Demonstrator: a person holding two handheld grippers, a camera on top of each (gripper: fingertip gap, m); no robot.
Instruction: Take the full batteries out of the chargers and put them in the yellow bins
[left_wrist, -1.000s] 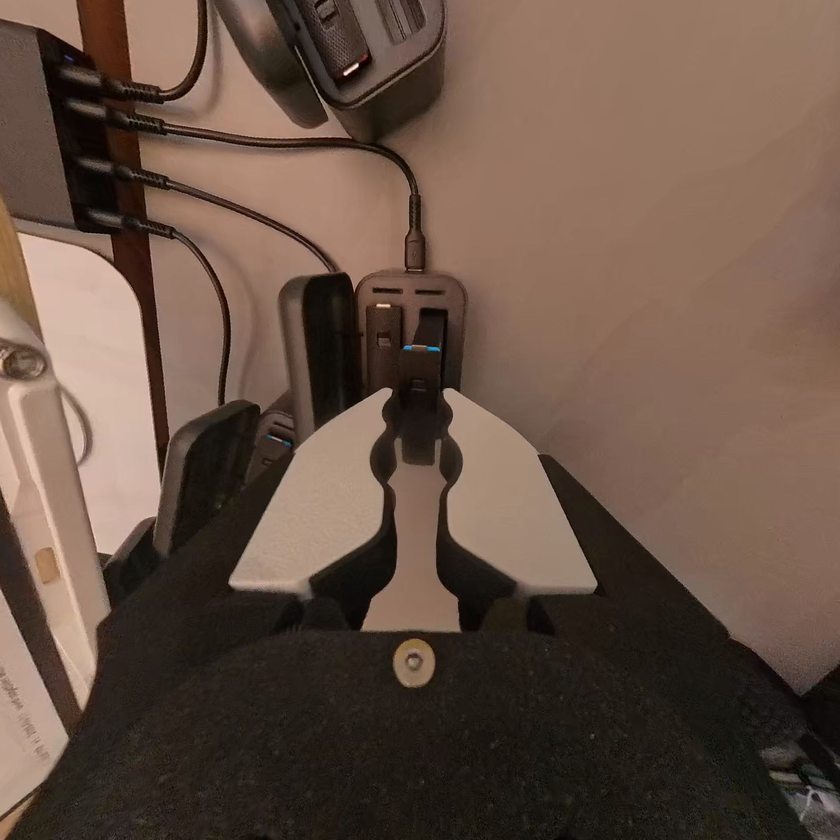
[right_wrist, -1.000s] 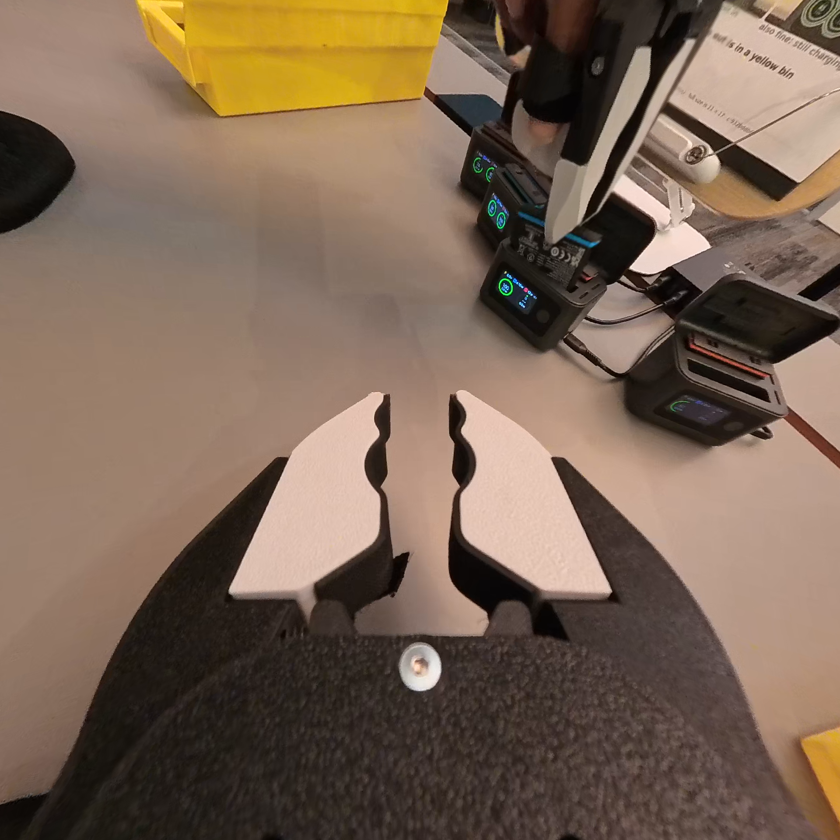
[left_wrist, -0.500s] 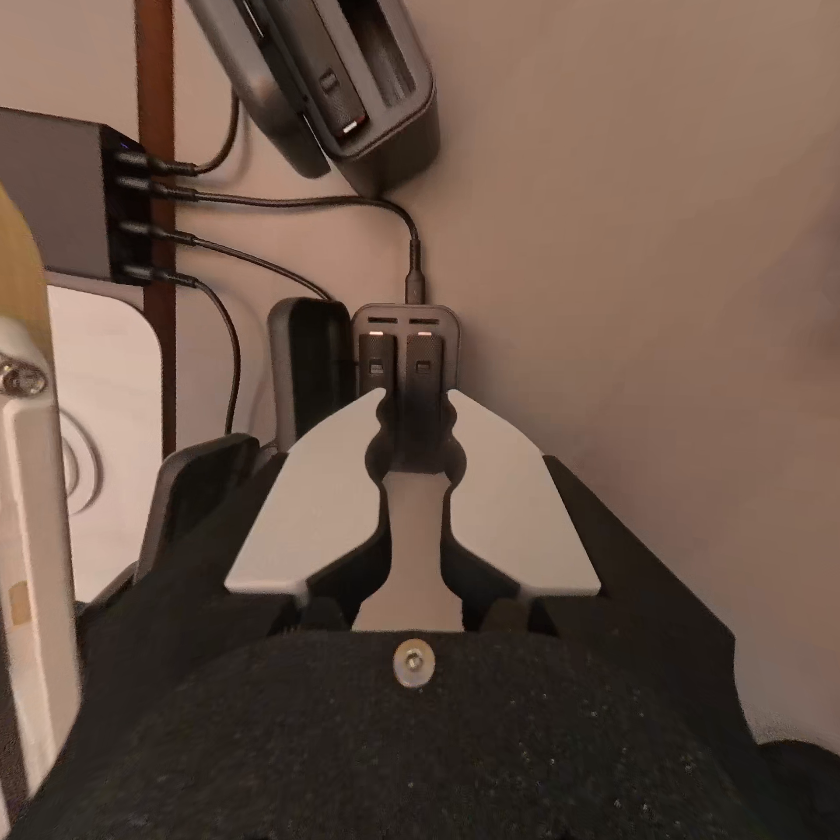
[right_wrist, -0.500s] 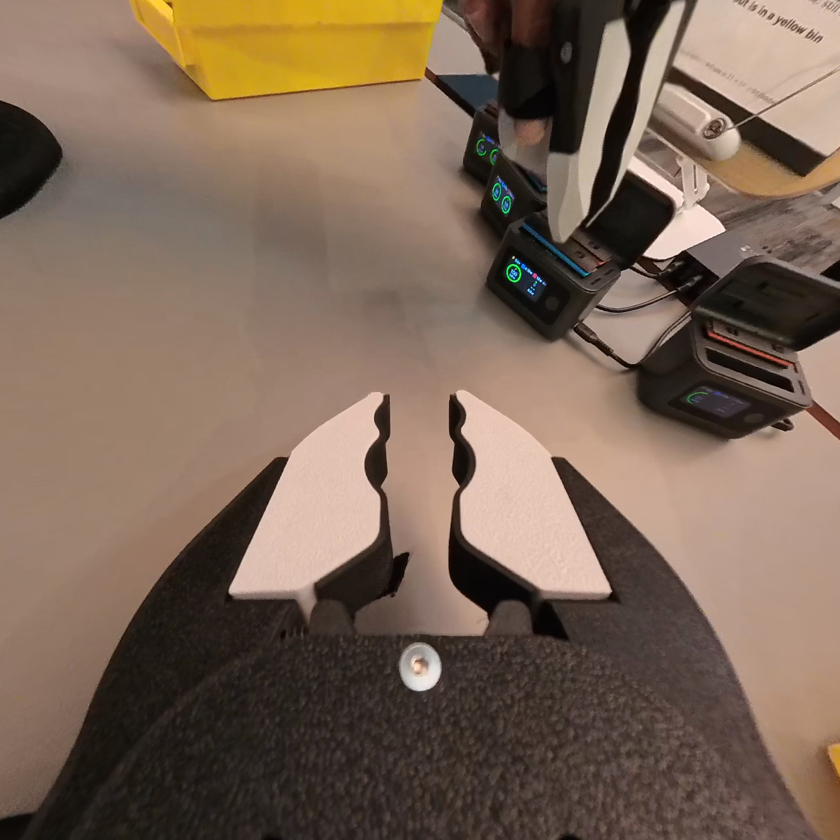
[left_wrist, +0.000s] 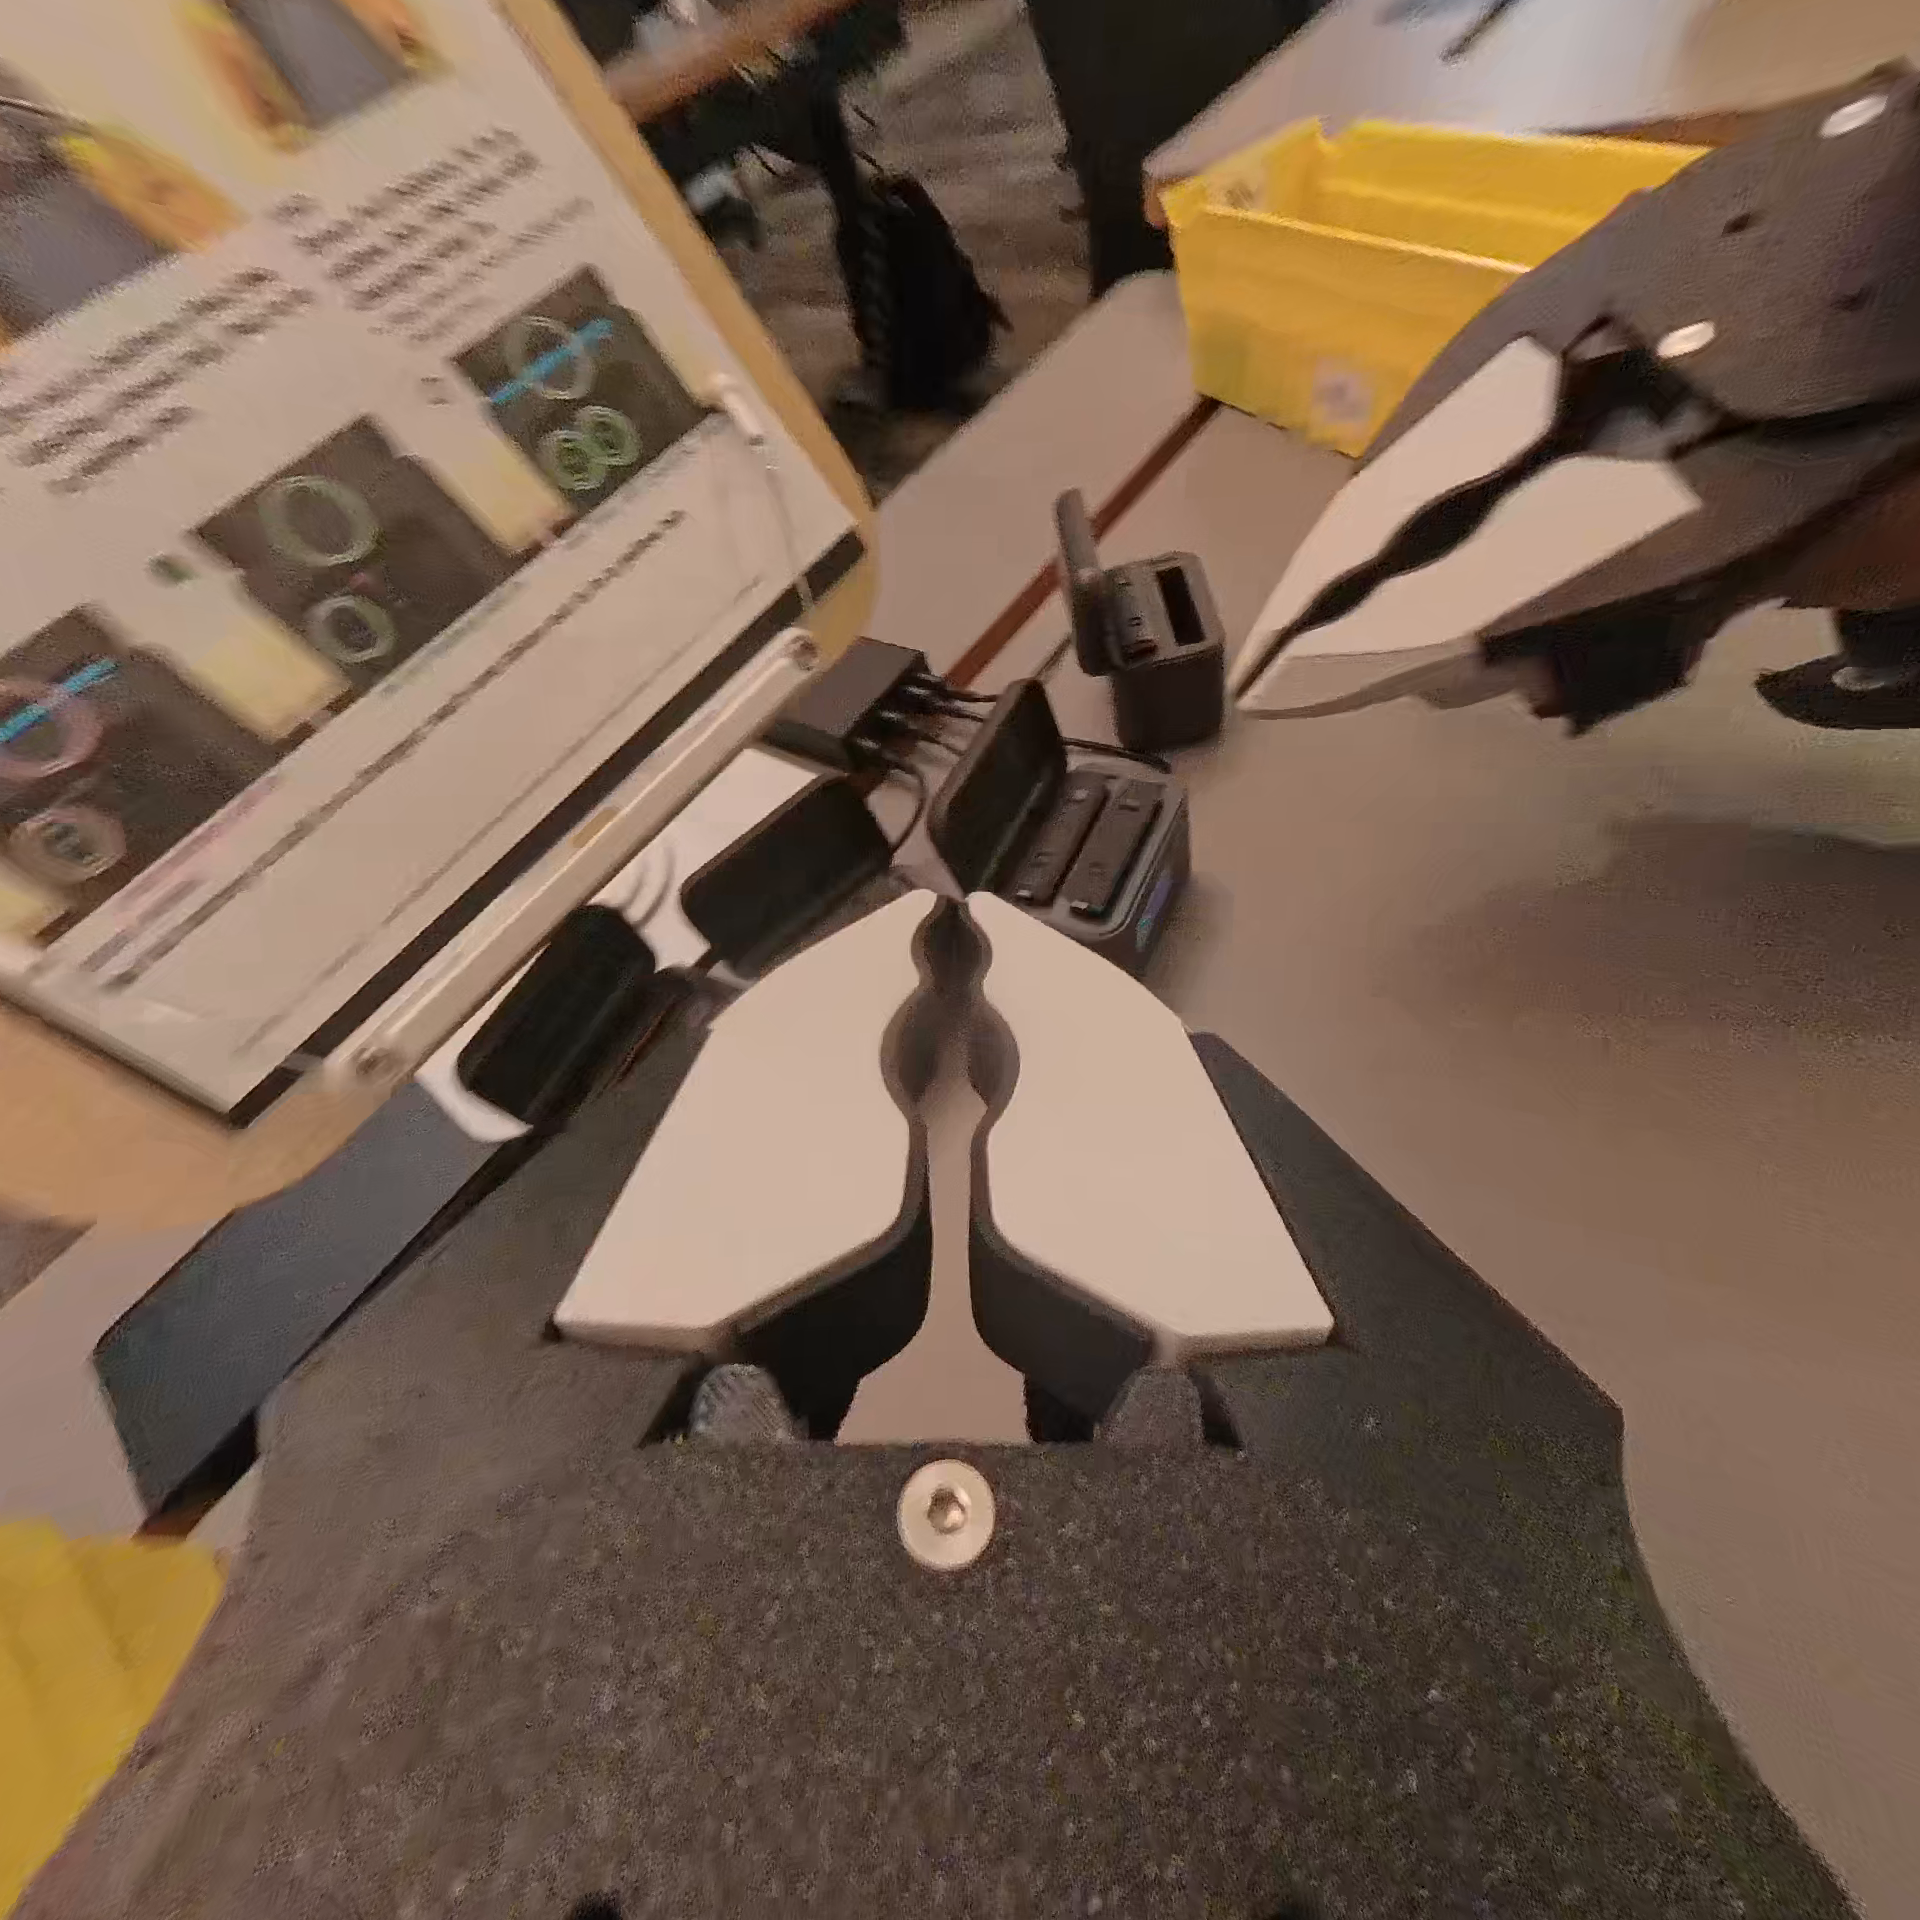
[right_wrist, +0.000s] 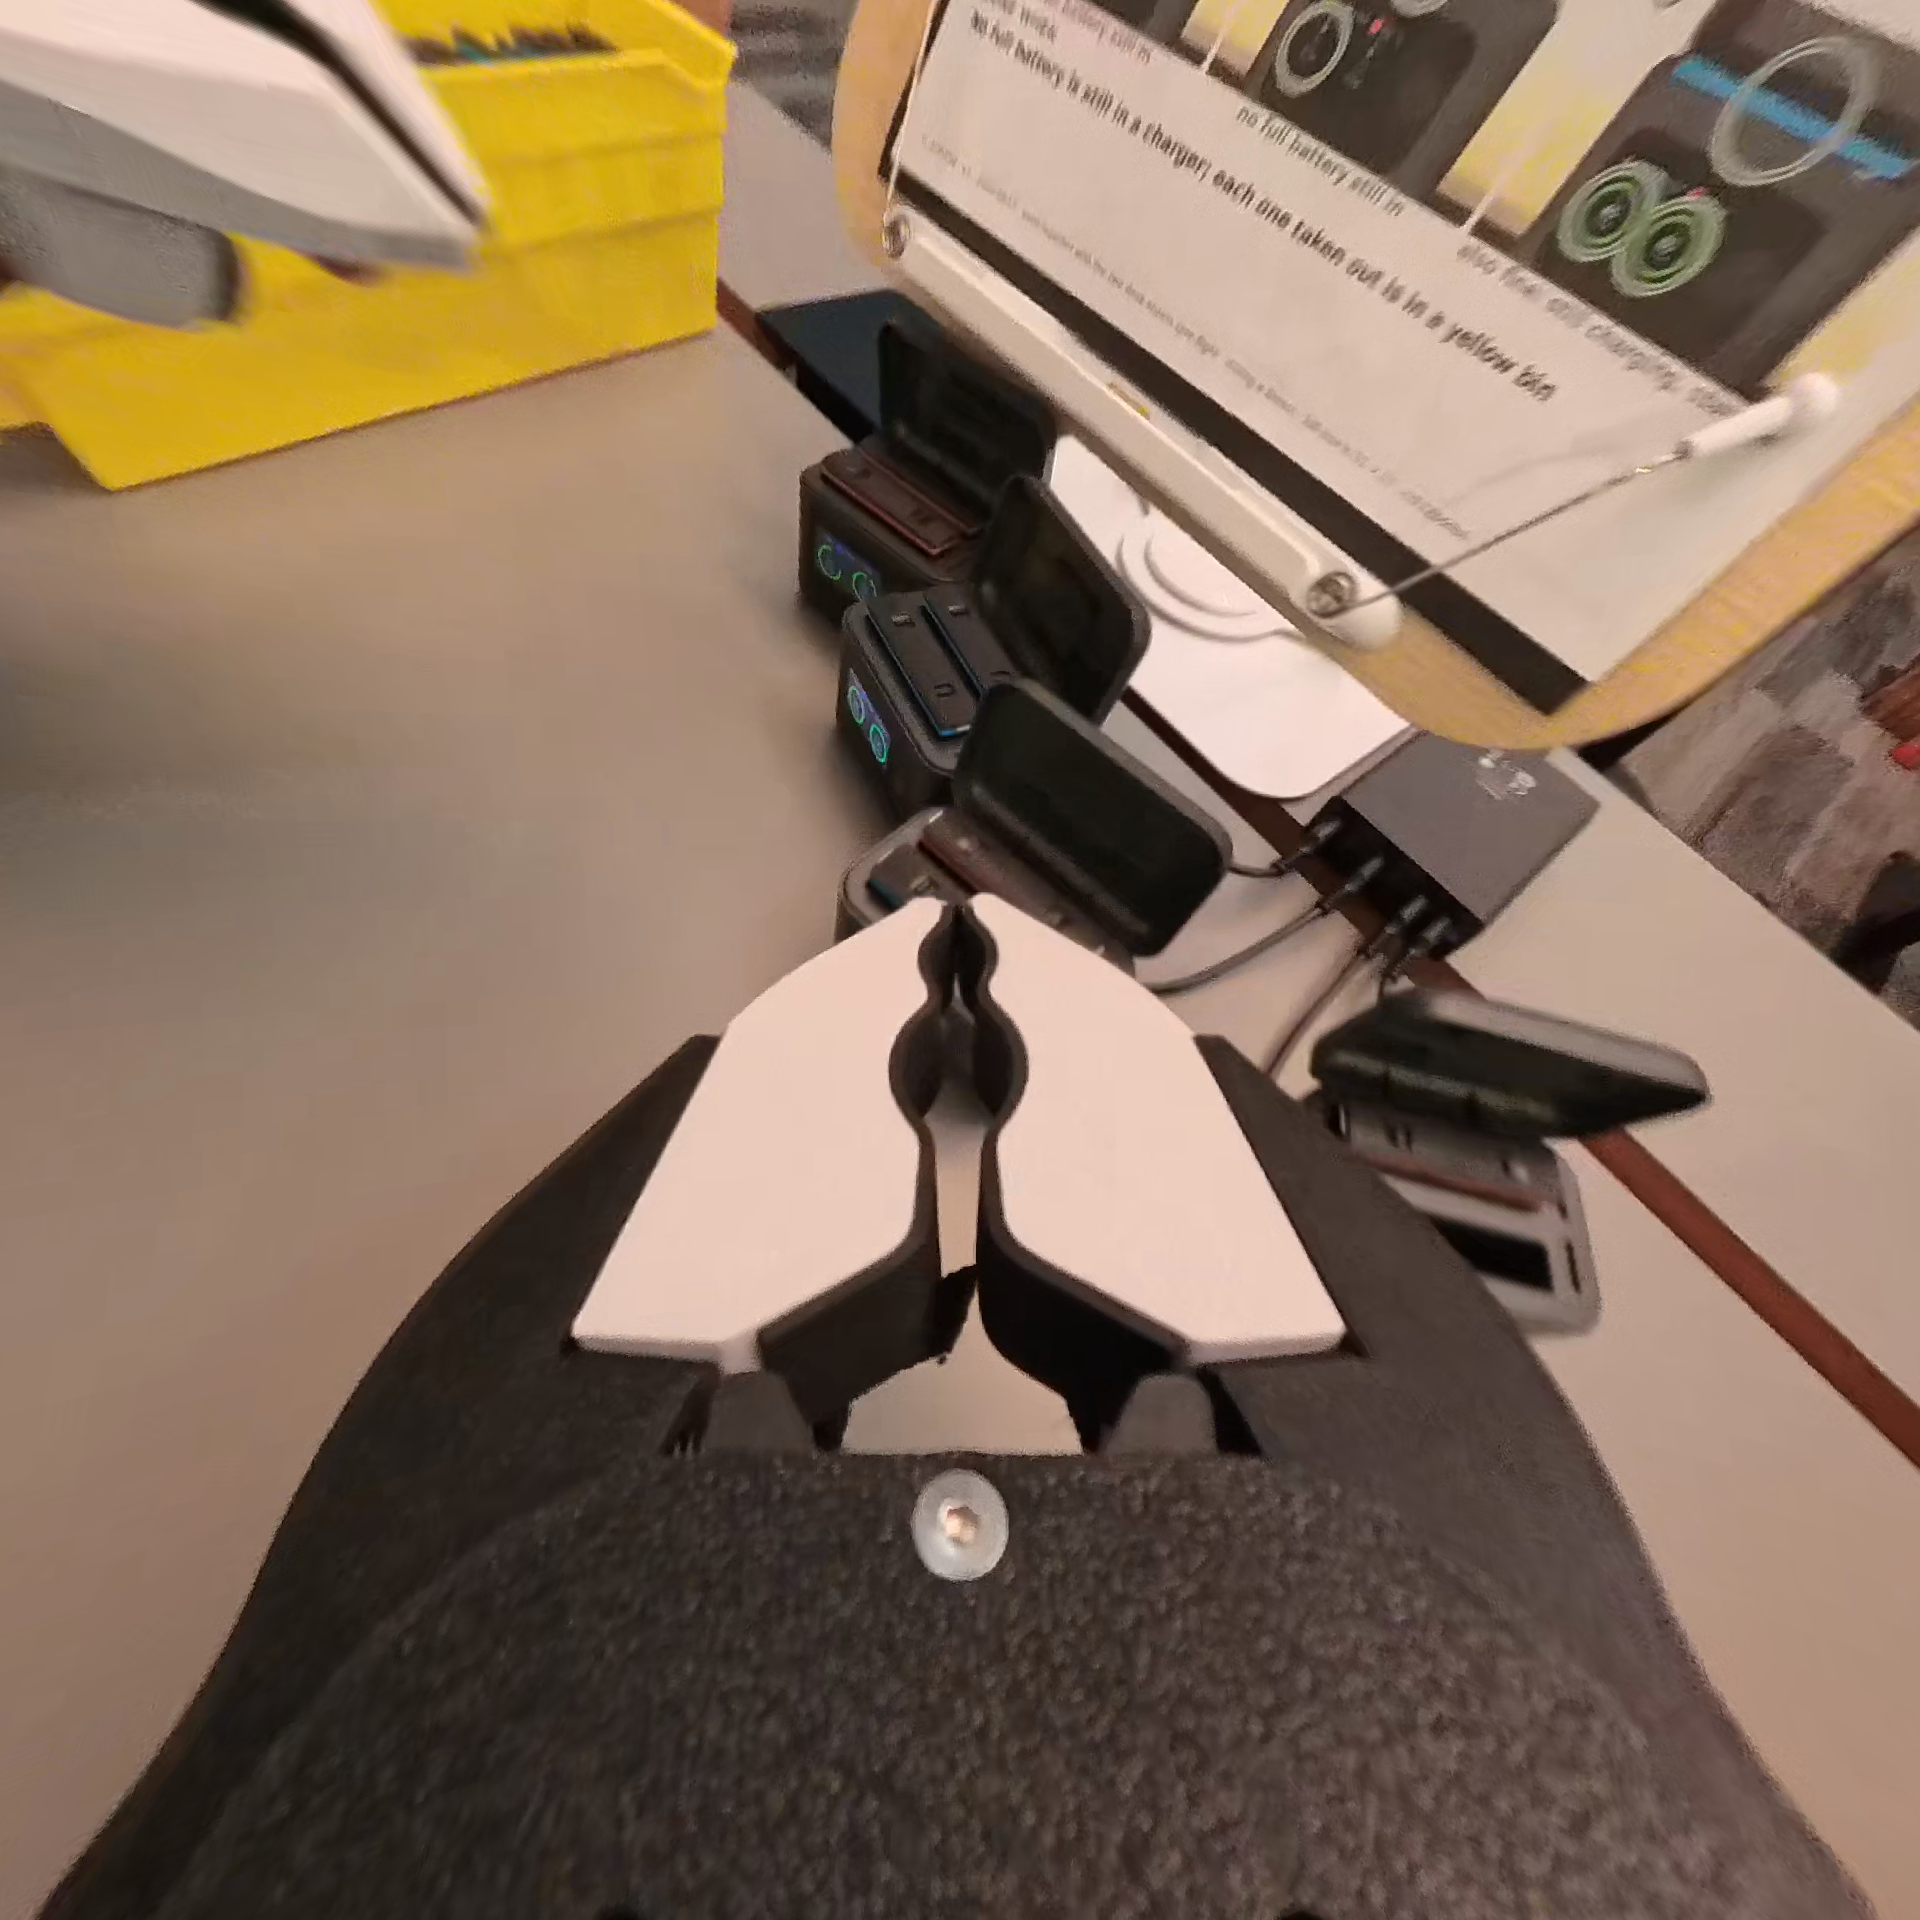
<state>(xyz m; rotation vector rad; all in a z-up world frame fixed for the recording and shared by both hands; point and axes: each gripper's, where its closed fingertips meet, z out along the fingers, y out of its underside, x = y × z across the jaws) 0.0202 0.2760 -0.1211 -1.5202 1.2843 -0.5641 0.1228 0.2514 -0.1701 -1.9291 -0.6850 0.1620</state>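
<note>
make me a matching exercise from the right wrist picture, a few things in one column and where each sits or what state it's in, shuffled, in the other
Things:
1. right gripper
2. yellow bin
3. charging hub
4. instruction board

Places or states:
A. upper left, on the table
B. black box with cables plugged in, right of the chargers
C. shut, nothing between its fingers
D. propped up behind the chargers, upper right

Pairs: 1-C, 2-A, 3-B, 4-D
</note>
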